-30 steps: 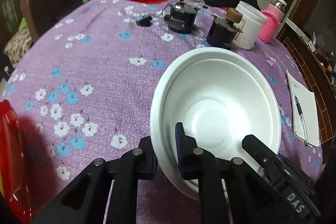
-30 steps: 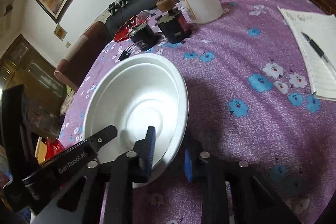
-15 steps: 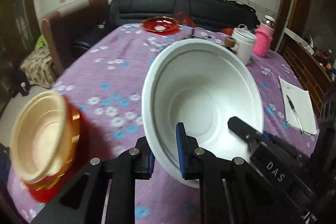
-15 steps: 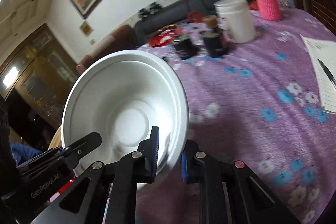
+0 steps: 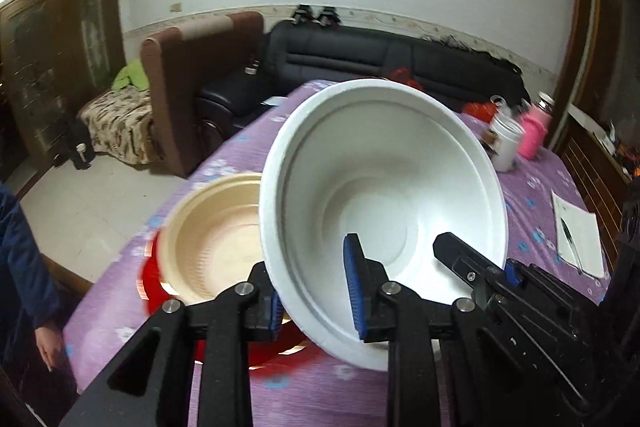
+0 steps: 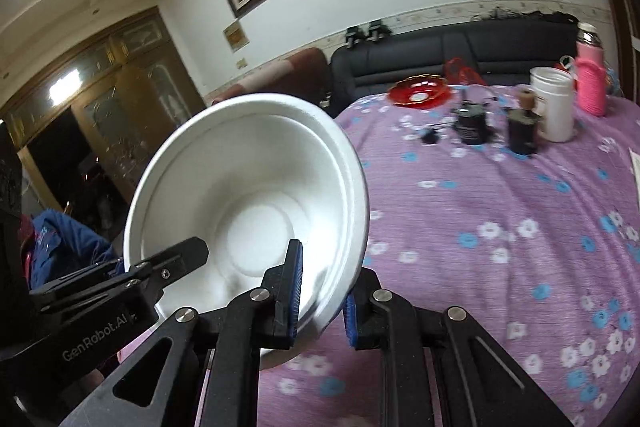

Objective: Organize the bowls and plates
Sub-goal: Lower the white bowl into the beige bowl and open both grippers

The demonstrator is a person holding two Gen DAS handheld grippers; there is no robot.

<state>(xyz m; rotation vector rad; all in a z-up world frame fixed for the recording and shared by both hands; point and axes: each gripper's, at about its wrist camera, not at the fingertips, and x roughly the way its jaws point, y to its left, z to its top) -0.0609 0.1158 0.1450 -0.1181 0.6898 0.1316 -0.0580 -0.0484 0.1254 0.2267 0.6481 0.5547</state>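
Observation:
Both grippers hold one white foam bowl (image 5: 384,179) in the air, tilted toward the cameras. My left gripper (image 5: 316,297) is shut on its left rim. My right gripper (image 6: 320,297) is shut on its right rim; the bowl also shows in the right wrist view (image 6: 248,211). Below and left of the white bowl, a beige bowl (image 5: 212,227) sits in a red dish (image 5: 156,287) near the table's left edge. A red glass plate (image 6: 420,91) lies at the far end of the table.
The round table (image 6: 500,211) has a purple flowered cloth. At its far right stand a white jar (image 6: 554,109), two dark jars (image 6: 520,131), and a pink-sleeved flask (image 6: 590,83). A notepad with a pen (image 5: 576,235) lies at right. Sofas stand behind.
Both grippers have lifted the white bowl higher and carried it left. The beige bowl in the red dish now lies just under its left side.

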